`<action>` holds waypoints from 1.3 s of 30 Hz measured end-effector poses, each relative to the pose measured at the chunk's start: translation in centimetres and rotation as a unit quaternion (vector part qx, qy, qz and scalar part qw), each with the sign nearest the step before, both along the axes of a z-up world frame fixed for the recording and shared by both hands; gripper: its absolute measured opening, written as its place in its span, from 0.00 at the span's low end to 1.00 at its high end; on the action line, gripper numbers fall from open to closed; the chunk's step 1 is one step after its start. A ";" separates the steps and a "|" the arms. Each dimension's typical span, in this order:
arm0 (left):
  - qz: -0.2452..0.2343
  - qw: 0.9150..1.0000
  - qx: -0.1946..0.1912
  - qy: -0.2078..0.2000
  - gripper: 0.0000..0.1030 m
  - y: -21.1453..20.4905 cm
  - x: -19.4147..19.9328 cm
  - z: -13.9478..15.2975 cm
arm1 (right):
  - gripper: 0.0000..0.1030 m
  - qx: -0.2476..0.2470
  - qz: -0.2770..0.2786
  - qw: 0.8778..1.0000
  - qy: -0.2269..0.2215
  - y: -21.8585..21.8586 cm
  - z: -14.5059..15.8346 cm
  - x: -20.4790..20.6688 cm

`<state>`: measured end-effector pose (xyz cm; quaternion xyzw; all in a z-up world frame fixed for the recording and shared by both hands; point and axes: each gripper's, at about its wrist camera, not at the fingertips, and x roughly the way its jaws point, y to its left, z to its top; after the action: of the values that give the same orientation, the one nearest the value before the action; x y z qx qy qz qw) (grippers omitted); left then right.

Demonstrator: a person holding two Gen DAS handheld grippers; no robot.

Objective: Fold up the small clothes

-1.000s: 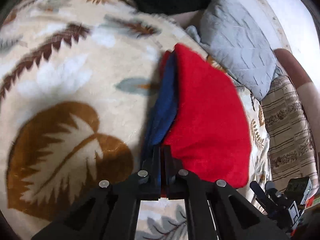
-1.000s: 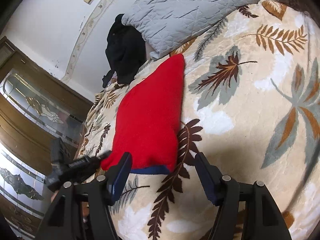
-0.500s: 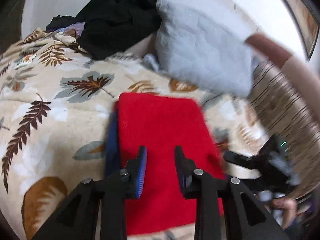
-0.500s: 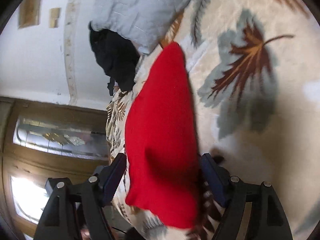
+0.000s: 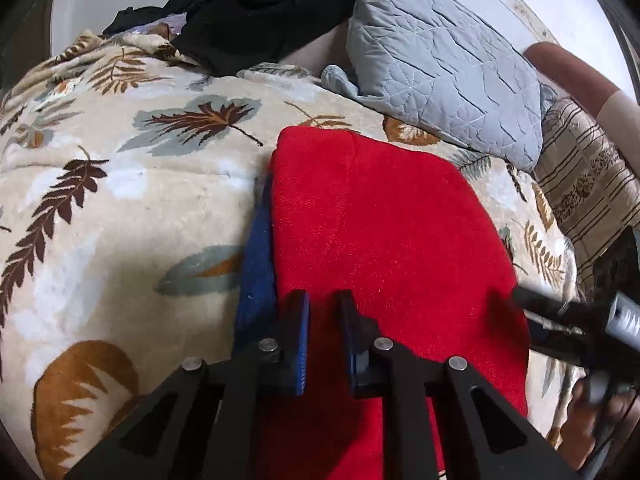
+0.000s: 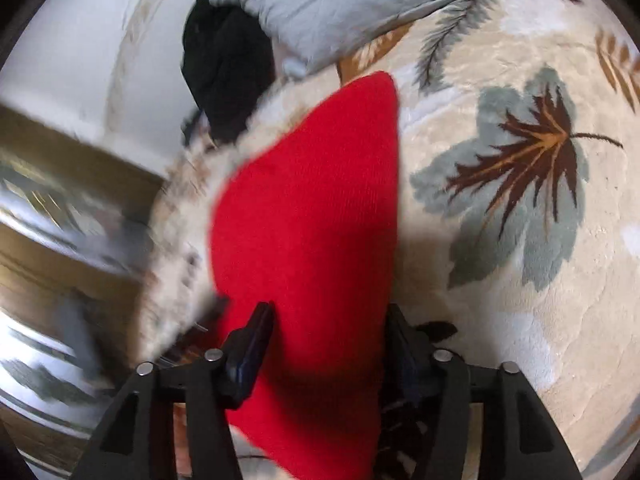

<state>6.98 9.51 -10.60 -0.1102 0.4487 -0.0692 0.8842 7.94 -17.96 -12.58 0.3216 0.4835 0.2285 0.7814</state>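
Observation:
A folded red cloth (image 5: 392, 232) with a blue layer (image 5: 256, 264) showing along its left edge lies on the leaf-patterned blanket (image 5: 100, 208). My left gripper (image 5: 324, 312) is open over the cloth's near left part, holding nothing. In the right wrist view the red cloth (image 6: 320, 208) runs away from me, and my right gripper (image 6: 328, 328) is open with its jaws on either side of the cloth's near end. Whether the cloth's near end is lifted I cannot tell. The right gripper also shows at the right edge of the left wrist view (image 5: 568, 320).
A grey quilted pillow (image 5: 440, 60) and a pile of black clothing (image 5: 256, 12) lie at the head of the bed. A striped cushion (image 5: 588, 184) sits at the right. In the right wrist view the bed edge and a wooden door (image 6: 60, 184) are at the left, blurred.
My left gripper let go of the cloth's edge, opened, and moved over the red cloth. My right gripper moved in so its open jaws straddle the cloth's near end.

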 end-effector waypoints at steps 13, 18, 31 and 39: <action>-0.006 1.000 -0.023 -0.006 0.16 0.6 -0.2 -0.2 | 0.43 -0.171 0.030 0.984 -0.039 5.9 1.4 3.4; -0.007 1.000 -0.027 -0.011 0.16 0.8 -0.3 -0.1 | 0.67 -0.040 -0.014 0.999 -0.003 2.4 0.4 3.1; -0.015 0.999 -0.036 -0.023 0.16 0.9 -0.6 -0.2 | 0.52 -0.134 0.028 0.990 -0.019 5.0 -0.3 0.0; -0.014 0.999 -0.045 -0.022 0.16 1.2 -0.5 -0.3 | 0.67 -0.030 -0.043 0.999 -0.011 0.7 0.3 1.8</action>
<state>6.44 10.72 -10.87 -0.1424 0.4271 -0.1045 0.8868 9.70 -17.28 -12.29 0.3158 0.4677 0.1837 0.8048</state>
